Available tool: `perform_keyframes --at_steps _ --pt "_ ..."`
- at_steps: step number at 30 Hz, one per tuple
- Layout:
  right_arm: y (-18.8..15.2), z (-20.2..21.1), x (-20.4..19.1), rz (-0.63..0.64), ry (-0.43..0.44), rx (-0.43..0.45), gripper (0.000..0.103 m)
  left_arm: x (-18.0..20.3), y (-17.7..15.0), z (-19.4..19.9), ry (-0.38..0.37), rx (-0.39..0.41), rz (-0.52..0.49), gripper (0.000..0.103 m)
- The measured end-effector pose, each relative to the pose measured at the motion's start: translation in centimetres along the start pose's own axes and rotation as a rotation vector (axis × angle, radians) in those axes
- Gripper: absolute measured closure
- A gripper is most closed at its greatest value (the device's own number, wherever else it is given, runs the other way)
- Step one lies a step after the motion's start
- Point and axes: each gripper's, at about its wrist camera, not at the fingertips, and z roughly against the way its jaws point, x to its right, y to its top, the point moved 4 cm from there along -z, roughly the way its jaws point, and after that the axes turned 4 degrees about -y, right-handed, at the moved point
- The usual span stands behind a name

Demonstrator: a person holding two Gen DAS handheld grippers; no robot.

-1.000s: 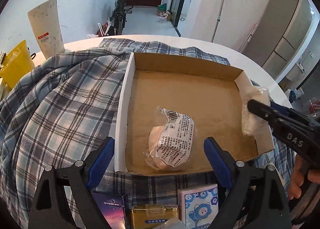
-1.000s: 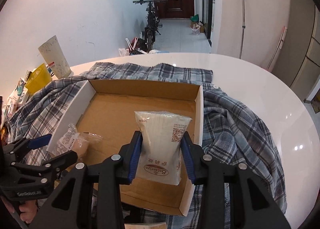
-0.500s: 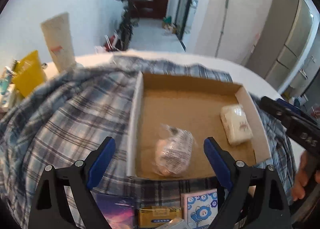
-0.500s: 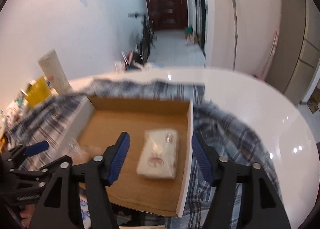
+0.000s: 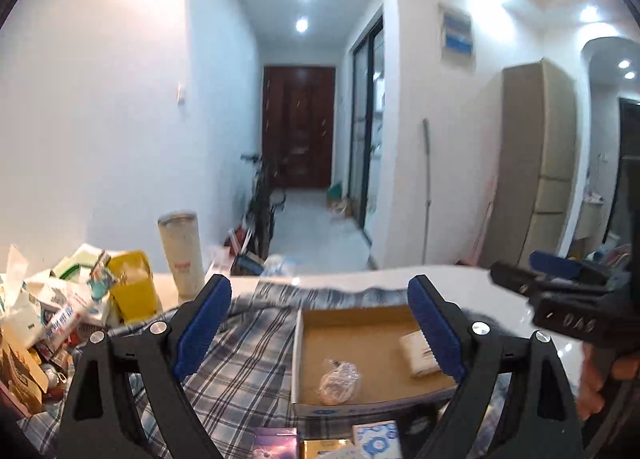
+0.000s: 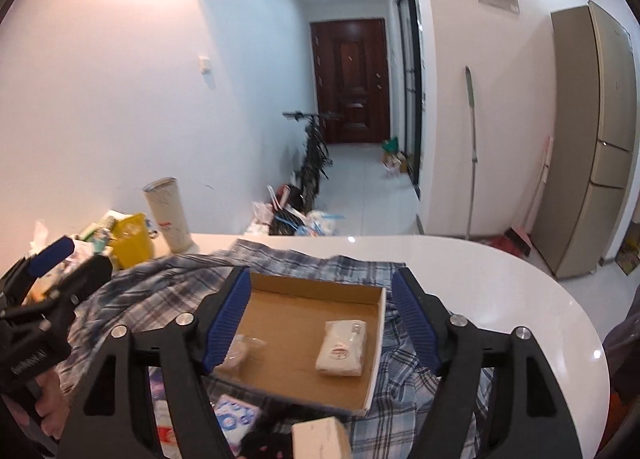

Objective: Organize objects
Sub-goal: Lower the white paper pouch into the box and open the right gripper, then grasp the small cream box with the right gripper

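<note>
With both tools lifted clear of the table, I am between steps: two items are already in the box and the next pick has not begun.

Nearest to me, my left gripper [image 5: 320,329] shows its blue pads spread wide with nothing between them. My right gripper [image 6: 320,317] is also empty; its jaws have just been opening, and the white packet [image 6: 342,347] it was carrying a second ago now lies flat inside the cardboard box [image 6: 320,291], close to the right wall. A person's hand shows at the edge of each view, holding the opposite tool.

Just below the pads, at the near edge of the table, several small boxes wait unsorted: a purple box [image 5: 276,443], a gold-coloured pack [image 5: 326,449] and a blue-and-white patterned pack [image 5: 376,441]. I judge these to be the next candidates.

Beyond them sits the shallow cardboard box on a plaid shirt [image 5: 240,355] spread over the white table [image 6: 500,279]. The clear-wrapped bun [image 5: 340,375] lies near its front wall, left of the white packet, the two apart.

Farther left, a heap of loose packages [image 5: 60,311] and a yellow bag [image 5: 132,285] crowd the table edge beside a tall white tube [image 5: 182,253].

Next I would need to tip one tool downward toward the near row, straddle one small box with open pads, close, and carry it to bare cardboard in the box.
</note>
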Motion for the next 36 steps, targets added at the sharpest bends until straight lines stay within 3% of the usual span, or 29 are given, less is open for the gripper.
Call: perform_keyframes --at_steps 2,3,5,10,13,19,30,36 --pt "-0.2 1.7 -0.3 0.000 0.004 0.037 0.015 0.4 0.0 1.7 -0.001 0.036 -0.014 0.011" --pt "-0.3 2.4 -0.5 0.004 0.005 0.052 0.014 0.6 0.0 2.8 0.000 0.066 -0.025 0.011" --pt "-0.6 3.7 -0.7 0.014 0.009 0.083 0.014 1.3 -0.4 4.4 -0.007 0.096 -0.047 0.000" --pt "-1.7 6.5 0.4 -0.049 0.019 0.184 0.000 2.2 -2.1 6.3 0.004 0.145 -0.059 0.000" --pt "-2.5 7.2 1.4 -0.096 0.021 0.218 0.000 2.3 -3.6 6.6 0.017 0.124 -0.038 0.000" --pt "-4.3 6.1 3.0 -0.130 0.006 0.196 0.000 1.0 -6.5 5.2 0.036 0.088 0.023 0.000" --pt "-6.5 2.9 3.4 -0.079 -0.001 0.129 0.000 -0.9 -10.2 0.7 0.037 -0.065 0.114 0.000" --pt "-7.5 1.6 2.9 -0.023 0.005 0.068 0.000 -1.2 -11.5 -0.7 -0.009 -0.151 0.170 0.000"
